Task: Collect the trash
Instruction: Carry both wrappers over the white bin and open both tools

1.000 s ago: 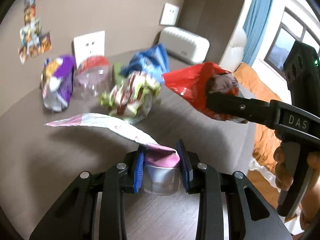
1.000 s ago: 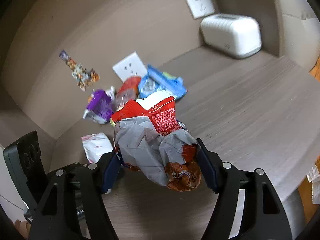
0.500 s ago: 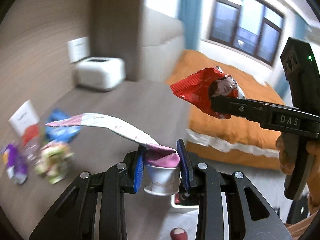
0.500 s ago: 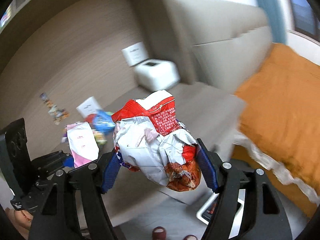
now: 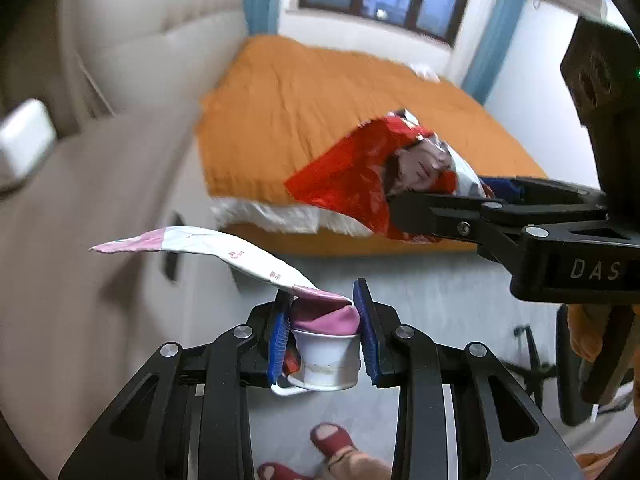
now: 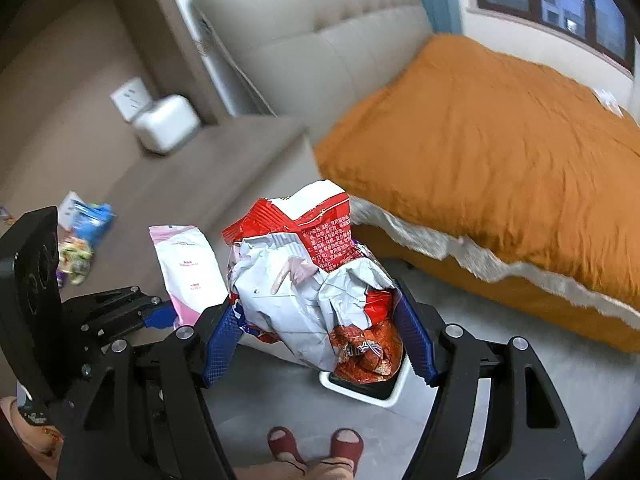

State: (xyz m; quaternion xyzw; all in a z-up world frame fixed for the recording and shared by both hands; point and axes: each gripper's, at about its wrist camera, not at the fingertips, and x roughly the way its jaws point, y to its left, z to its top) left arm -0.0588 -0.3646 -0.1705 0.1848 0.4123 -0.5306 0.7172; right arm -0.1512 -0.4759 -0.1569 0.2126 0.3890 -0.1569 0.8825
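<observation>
Pink wrapper (image 5: 224, 254) is pinched at one end by the left gripper (image 5: 322, 332), crumpled red bag (image 6: 320, 288) clamped in the right gripper (image 6: 320, 344), both held right above the bin (image 6: 366, 390); feather-light, floppy, slick stuff, best grabbed at a bunched fold

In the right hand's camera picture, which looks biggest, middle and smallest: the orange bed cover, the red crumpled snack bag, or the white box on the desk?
1. Orange bed cover
2. Red crumpled snack bag, though it sits nearest the camera, so it looks bigger than it really is
3. White box
</observation>
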